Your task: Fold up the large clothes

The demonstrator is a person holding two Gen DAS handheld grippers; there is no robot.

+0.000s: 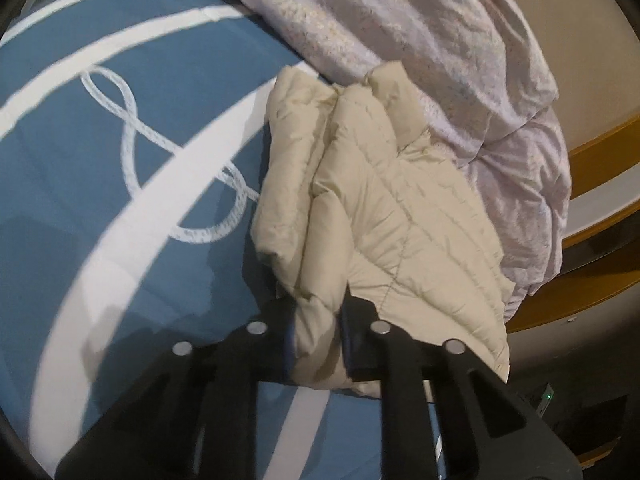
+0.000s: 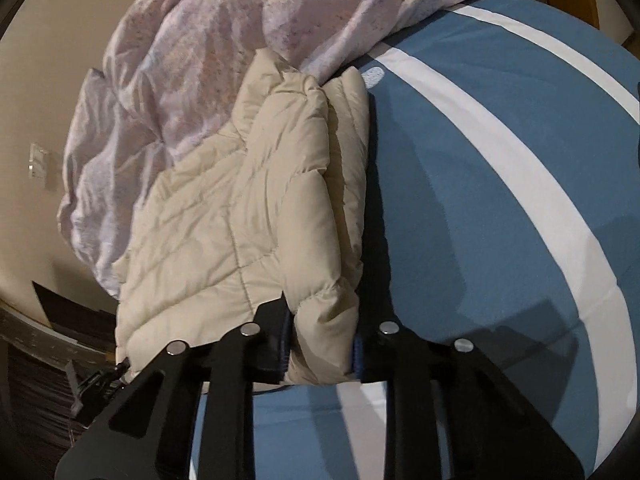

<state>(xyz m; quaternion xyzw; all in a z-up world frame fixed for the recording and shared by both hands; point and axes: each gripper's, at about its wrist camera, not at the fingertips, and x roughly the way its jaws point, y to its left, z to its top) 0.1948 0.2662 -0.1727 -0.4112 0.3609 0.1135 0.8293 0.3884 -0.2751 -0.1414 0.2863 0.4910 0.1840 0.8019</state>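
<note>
Left hand-held gripper (image 1: pixel 318 330) pinched narrow on the near edge of the cream puffer jacket (image 1: pixel 372 200). Right hand-held gripper (image 2: pixel 320 340) likewise clamped on puffy hem (jacket (image 2: pixel 248 200) bunched, on blue striped bed cover (image 2: pixel 500 160) beside rumpled lilac quilt (image 2: pixel 192 60)).

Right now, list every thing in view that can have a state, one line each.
Cream puffer jacket: bunched in folds on the bed, near edge pinched by both grippers.
Left hand-held gripper: shut on the jacket's edge.
Right hand-held gripper: shut on the jacket's edge.
Pink quilt: crumpled, heaped behind the jacket.
Blue striped bedsheet: spread flat, smooth.
</note>
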